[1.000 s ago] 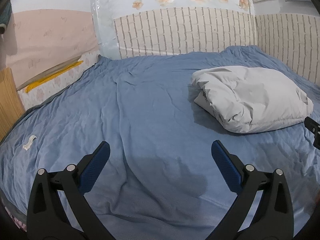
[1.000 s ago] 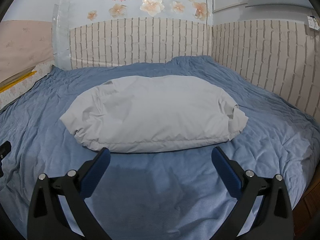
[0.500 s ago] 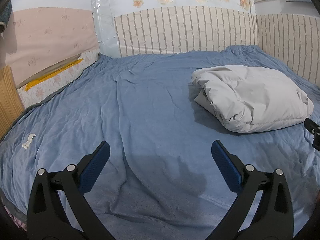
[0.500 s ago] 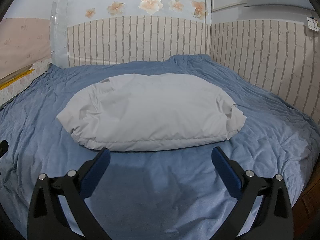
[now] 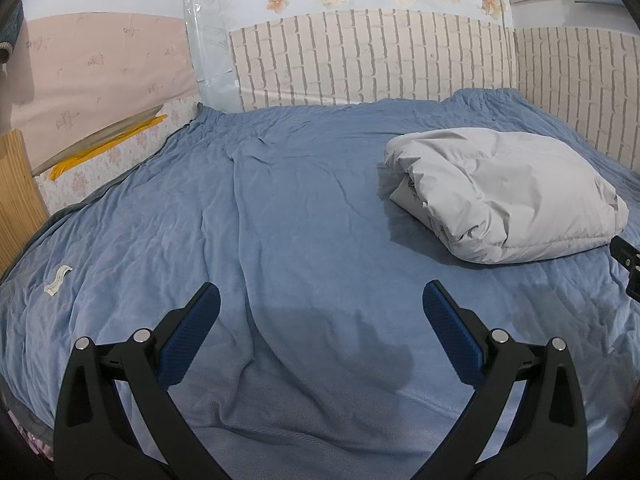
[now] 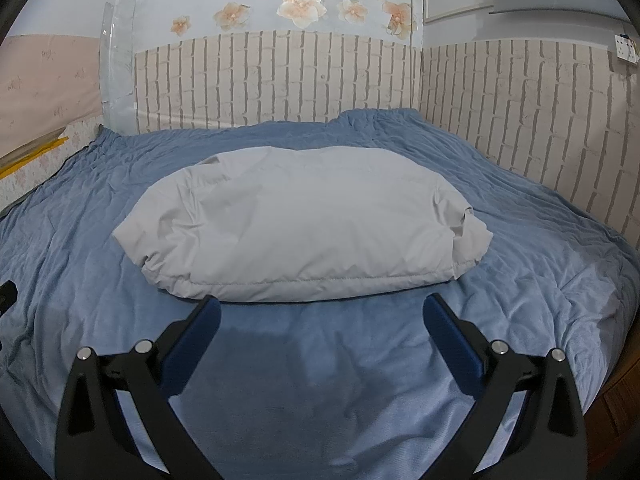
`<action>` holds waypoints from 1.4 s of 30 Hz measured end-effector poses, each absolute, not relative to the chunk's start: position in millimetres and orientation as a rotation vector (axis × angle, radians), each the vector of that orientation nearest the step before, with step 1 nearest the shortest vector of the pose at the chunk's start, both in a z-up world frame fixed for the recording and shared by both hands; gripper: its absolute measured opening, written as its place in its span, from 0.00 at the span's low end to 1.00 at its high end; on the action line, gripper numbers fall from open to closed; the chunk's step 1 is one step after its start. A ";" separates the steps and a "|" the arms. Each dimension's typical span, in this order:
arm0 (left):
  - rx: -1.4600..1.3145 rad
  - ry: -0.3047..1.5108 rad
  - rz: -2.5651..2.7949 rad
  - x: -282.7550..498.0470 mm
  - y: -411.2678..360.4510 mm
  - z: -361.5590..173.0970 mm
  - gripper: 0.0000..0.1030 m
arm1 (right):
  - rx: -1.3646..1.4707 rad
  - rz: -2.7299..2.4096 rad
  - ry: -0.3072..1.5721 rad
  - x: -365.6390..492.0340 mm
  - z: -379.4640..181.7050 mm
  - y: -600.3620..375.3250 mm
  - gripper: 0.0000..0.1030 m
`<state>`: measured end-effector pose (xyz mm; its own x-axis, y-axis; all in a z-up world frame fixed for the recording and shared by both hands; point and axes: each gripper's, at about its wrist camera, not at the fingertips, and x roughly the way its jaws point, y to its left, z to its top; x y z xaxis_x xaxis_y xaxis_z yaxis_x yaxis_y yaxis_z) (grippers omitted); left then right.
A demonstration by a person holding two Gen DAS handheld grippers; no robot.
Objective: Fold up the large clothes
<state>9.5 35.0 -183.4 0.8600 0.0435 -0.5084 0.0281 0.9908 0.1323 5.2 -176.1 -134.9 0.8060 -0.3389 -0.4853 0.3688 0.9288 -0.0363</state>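
A pale grey padded jacket (image 6: 304, 224) lies folded into a thick bundle on the blue bedspread (image 6: 320, 380). In the left wrist view the jacket (image 5: 508, 196) sits to the right, its folded layers showing at the left end. My right gripper (image 6: 322, 312) hovers open just short of the jacket's near hem, with nothing between its blue pads. My left gripper (image 5: 320, 300) is open over bare bedspread (image 5: 260, 220), well to the left of the jacket. A black part of the right gripper shows at the left wrist view's right edge.
Brick-pattern wall panels (image 6: 280, 80) border the bed at the back and right. A pink padded board (image 5: 100, 80) and a wooden panel (image 5: 16, 184) stand at the left. A small white tag (image 5: 58, 278) lies on the bedspread's left side.
Both grippers stay open and empty. The right wrist view has drifted slightly, so the jacket sits a little further left and nearer the fingertips. The left view barely shifts.
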 end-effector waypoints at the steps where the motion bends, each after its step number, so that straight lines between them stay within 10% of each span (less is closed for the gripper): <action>1: 0.137 0.536 0.008 9.4 35.2 -183.5 0.97 | 0.061 -0.379 0.508 4.6 -135.1 -176.5 0.98; 42: 0.135 0.555 0.019 11.0 33.7 -187.1 0.97 | 0.055 -0.375 0.514 4.4 -135.0 -180.5 0.98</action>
<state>11.0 33.7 -187.1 0.8498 0.0547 -0.5243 0.0181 0.9910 0.1327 4.4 -180.5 -135.0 0.8045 -0.3363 -0.4897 0.3635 0.9306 -0.0418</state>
